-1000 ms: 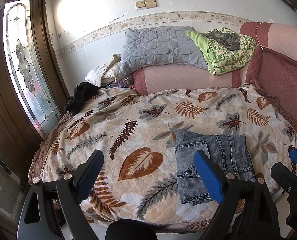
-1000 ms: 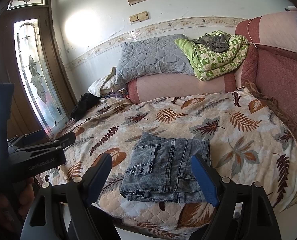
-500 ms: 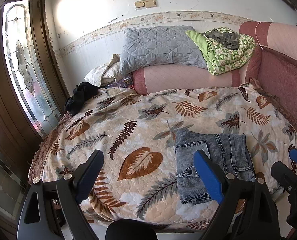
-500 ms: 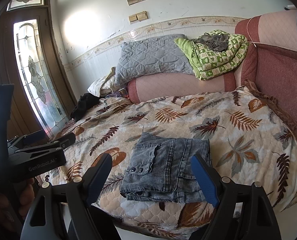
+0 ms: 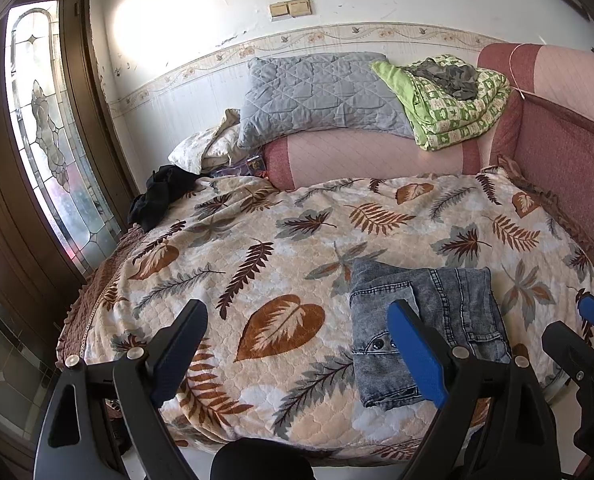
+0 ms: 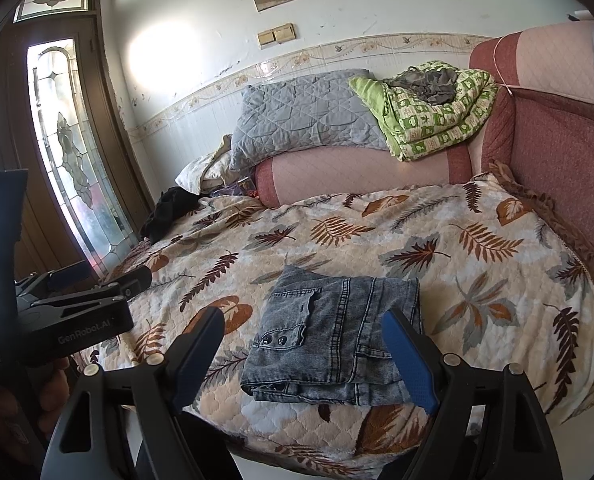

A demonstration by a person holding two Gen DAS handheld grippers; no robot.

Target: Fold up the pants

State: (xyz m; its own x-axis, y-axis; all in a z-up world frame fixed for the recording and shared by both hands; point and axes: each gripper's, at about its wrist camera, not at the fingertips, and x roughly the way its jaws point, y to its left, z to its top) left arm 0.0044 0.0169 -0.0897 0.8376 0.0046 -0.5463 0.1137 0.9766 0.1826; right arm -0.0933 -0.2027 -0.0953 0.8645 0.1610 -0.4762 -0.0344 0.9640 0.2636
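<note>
The grey denim pants (image 5: 449,312) lie folded into a compact rectangle on the leaf-print bedspread (image 5: 257,264), near the front right edge of the bed; they also show in the right wrist view (image 6: 337,332). My left gripper (image 5: 297,312) is open and empty, held above the bed's front edge to the left of the pants. My right gripper (image 6: 303,320) is open and empty, held just in front of the pants. Neither touches the fabric. The left gripper also shows at the left edge of the right wrist view (image 6: 77,300).
A grey quilted pillow (image 5: 321,96) and a green folded blanket (image 5: 449,100) rest on the pink bolster at the back. A black garment (image 5: 161,196) lies at the far left corner. A glass-panelled door (image 5: 45,144) stands on the left; red padded wall on the right.
</note>
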